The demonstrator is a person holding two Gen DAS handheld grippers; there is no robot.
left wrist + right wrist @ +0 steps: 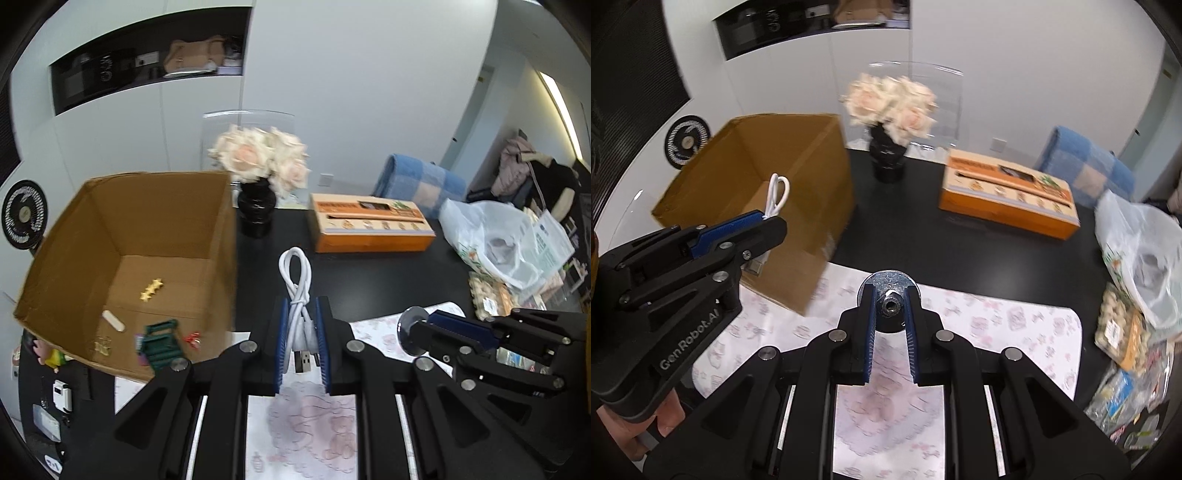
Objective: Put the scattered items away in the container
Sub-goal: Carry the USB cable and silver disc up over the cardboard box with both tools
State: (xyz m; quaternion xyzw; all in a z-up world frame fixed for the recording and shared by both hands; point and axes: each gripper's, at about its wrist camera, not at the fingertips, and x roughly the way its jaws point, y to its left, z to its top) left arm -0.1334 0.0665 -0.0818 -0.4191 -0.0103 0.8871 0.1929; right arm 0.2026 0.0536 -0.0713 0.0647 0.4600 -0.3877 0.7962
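Left wrist view — our left gripper (302,332) clamps the white cable (298,291) beside the cardboard box (110,236); our right gripper (892,306) pinches a metal disc (888,286). Next — carry both over the box.

The big brown cardboard box (122,236) looks dull and papery. The coiled white cable (295,291) is smooth, shiny plastic. The round silver metal disc (889,291) gleams like a mirror. The flat black table top (369,273) is smooth and a bit shiny. The pink-printed white mat (997,325) looks like soft matt paper or cloth.
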